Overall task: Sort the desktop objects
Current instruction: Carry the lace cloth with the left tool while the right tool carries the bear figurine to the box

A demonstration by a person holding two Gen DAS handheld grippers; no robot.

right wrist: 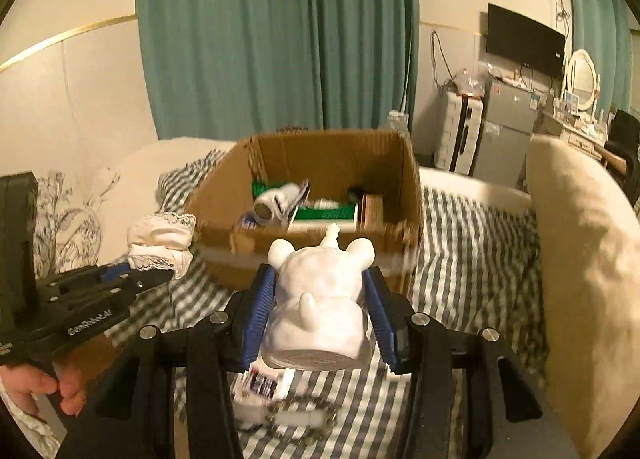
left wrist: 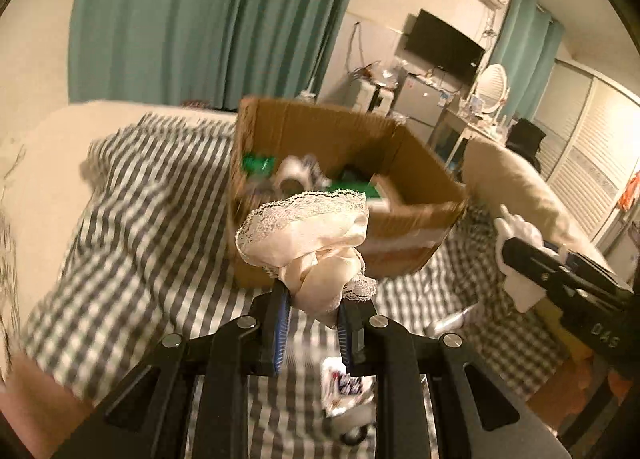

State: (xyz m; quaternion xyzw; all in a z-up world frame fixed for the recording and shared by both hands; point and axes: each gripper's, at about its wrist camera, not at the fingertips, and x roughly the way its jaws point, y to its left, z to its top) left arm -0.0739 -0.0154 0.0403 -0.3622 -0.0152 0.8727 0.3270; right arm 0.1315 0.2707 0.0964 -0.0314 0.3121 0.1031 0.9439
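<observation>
My left gripper [left wrist: 314,295] is shut on a cream lace-trimmed cloth [left wrist: 308,235] and holds it up in front of the open cardboard box [left wrist: 404,227]. In the right wrist view the cloth [right wrist: 162,239] hangs from the left gripper [right wrist: 160,273] left of the box [right wrist: 224,255]. My right gripper [right wrist: 320,291] is shut on a white bear figurine [right wrist: 320,291], held above the bed just before the box. The figurine also shows in the left wrist view [left wrist: 520,255]. The box holds a green item [left wrist: 260,165], a white roll [right wrist: 276,203] and books [right wrist: 324,215].
A grey-checked bedspread [left wrist: 132,227] covers the bed. A white packet with print [right wrist: 260,387] and a beaded chain [right wrist: 300,423] lie on it below my right gripper. A beige pillow [right wrist: 588,259] stands at the right. A teal curtain [right wrist: 272,35] hangs behind.
</observation>
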